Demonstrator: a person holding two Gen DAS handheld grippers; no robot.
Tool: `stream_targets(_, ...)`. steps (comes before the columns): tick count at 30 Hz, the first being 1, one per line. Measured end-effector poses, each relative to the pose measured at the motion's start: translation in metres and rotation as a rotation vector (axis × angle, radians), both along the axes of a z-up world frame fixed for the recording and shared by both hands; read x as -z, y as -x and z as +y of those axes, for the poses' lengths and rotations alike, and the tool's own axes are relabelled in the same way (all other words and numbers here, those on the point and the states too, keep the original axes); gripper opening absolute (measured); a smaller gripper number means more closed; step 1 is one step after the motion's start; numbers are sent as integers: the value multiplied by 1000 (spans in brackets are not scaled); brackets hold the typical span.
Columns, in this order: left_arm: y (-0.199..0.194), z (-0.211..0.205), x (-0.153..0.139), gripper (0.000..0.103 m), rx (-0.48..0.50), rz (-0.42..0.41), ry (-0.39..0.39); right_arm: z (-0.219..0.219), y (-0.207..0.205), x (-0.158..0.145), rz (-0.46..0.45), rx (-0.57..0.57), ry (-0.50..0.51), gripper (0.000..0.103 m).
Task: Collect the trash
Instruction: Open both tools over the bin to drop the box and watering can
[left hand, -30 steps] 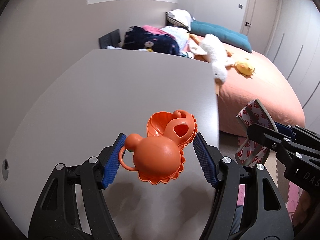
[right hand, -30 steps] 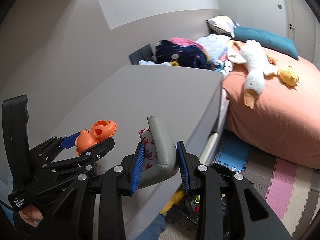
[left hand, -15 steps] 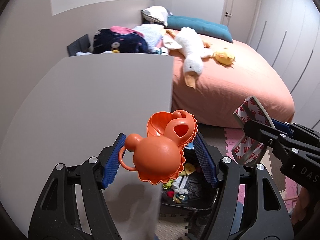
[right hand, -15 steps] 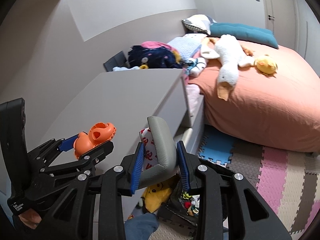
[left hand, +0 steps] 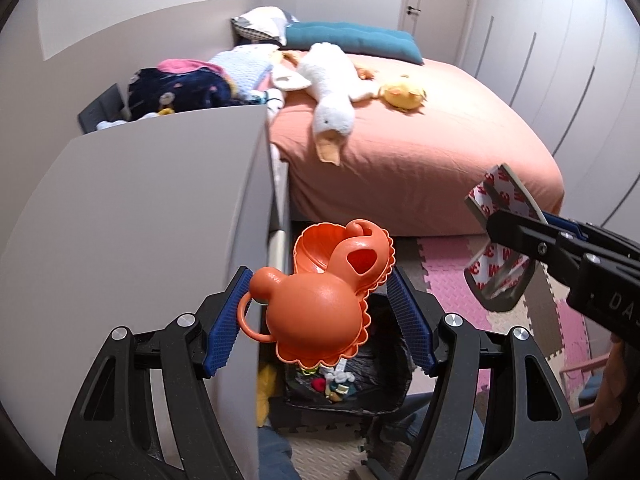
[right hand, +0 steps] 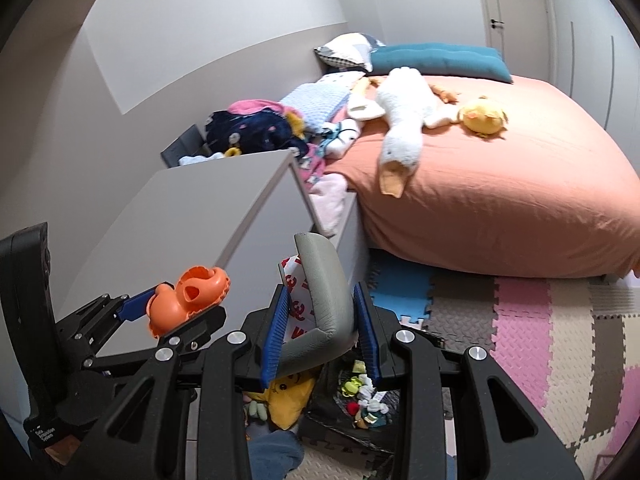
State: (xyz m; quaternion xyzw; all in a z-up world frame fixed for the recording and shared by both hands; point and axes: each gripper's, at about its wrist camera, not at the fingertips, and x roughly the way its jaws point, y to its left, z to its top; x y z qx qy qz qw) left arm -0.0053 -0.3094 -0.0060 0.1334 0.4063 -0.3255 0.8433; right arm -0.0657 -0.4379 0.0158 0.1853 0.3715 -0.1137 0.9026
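The left gripper (left hand: 320, 316) pinches an orange plastic duck toy (left hand: 320, 300), and the right gripper (right hand: 322, 320) clamps a folded grey foam strip (right hand: 324, 300) with red-printed backing. Both are held level, pointing forward beyond the grey cabinet (left hand: 140, 220). The black-lined trash bin (left hand: 384, 376) lies directly below and slightly ahead of both, perhaps nearer the left, so dropping looks next.

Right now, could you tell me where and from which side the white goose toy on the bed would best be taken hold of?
Grip the goose toy at its neck, just behind the head. That is its narrowest stretch, lying flat on the bed with the beak pointing at the near edge. Come from above, tongs straddling the neck crosswise. Both tongs are full at present: the left holds an orange toy, the right a grey strip.
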Motion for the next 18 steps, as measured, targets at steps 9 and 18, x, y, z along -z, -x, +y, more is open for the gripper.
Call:
stream_targets(9, 6, -15, 18, 97, -1, -24, -116, -26, 13, 2, 19, 121, 32, 83)
stream_targets(18, 2, -8, 12, 97, -20, -5, -80, -25, 11, 3, 22, 111, 36, 83)
